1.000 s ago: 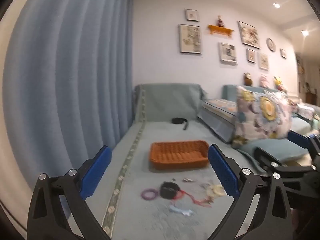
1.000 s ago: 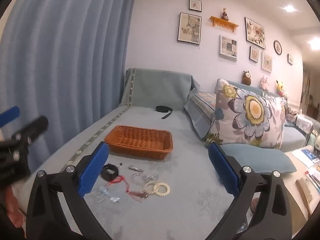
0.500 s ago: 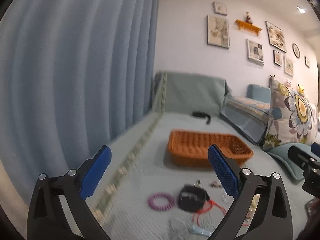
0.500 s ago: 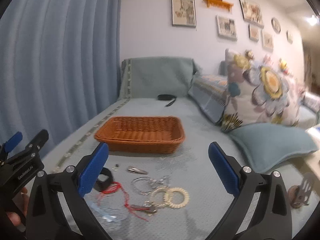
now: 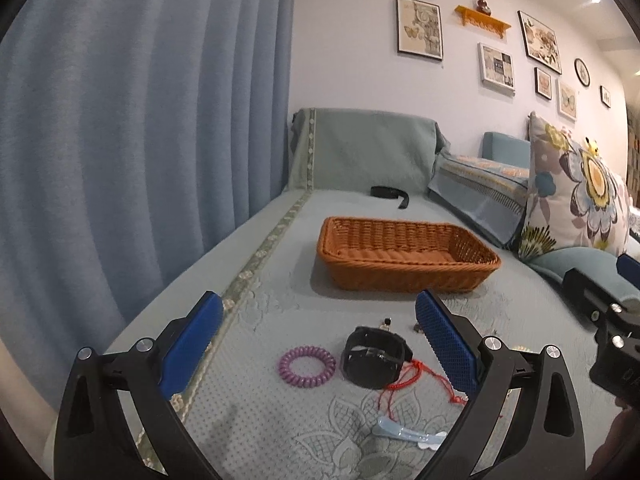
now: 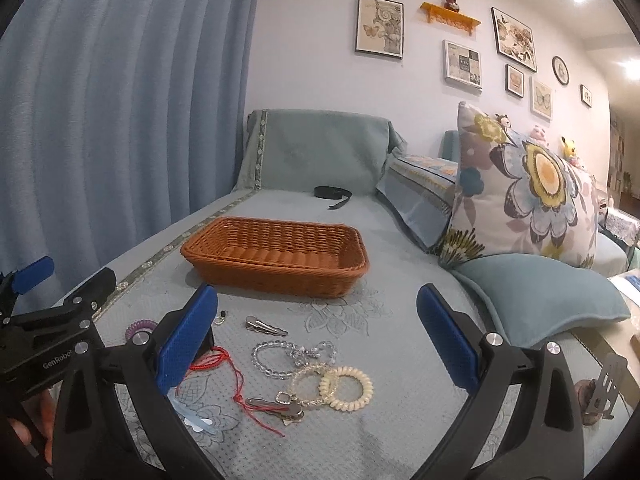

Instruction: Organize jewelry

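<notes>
Left gripper [image 5: 320, 340] and right gripper [image 6: 316, 336]: fingers spread, empty, above sofa [image 6: 400, 344]. Jewelry loose on it before the basket [image 6: 276, 254]: purple coil [image 5: 307, 366], watch [image 5: 374, 358], red cord [image 6: 236, 384], bracelets [image 6: 328, 384].

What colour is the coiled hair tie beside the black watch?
Purple coiled hair tie, clearest in the left wrist view.

The left gripper [image 5: 320, 340] hovers over the sofa cover [image 5: 260, 420], jaws spread wide and empty. Between them lie a purple coil hair tie [image 5: 307, 366] and, just beside it, a black watch [image 5: 374, 362] with a red cord [image 5: 420, 380] trailing off. Beyond sits an empty wicker basket [image 5: 404, 258]. The right gripper [image 5: 608, 332] shows at the edge.
</notes>
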Available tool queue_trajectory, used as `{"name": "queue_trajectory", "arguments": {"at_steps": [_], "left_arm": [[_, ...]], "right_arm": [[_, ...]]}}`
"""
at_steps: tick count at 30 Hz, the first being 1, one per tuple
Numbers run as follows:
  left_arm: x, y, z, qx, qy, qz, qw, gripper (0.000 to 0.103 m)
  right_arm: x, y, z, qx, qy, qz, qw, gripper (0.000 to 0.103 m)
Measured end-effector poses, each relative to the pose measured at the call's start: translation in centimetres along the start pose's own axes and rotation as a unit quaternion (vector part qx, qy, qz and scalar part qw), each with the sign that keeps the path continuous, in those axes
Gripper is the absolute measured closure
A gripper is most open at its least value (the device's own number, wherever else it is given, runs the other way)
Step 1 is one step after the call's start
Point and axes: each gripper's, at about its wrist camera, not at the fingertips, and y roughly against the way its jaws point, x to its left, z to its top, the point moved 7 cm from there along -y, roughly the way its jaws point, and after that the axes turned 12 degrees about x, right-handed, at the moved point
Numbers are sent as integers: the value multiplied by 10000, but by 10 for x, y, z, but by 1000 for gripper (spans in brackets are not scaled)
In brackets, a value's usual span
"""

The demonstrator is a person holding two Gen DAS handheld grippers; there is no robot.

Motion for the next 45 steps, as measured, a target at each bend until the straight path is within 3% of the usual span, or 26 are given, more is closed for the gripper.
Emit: {"name": "queue_trajectory", "arguments": {"at_steps": [8,45], "left_arm": [[5,-12,-4,115,-59,-58,9999,15],[10,-23,-5,237,40,-220,9995,10]], "right_arm": [[4,6,0,-104,127,-118,9998,8],[3,3,-2,20,78,-29,10000,8]]}}
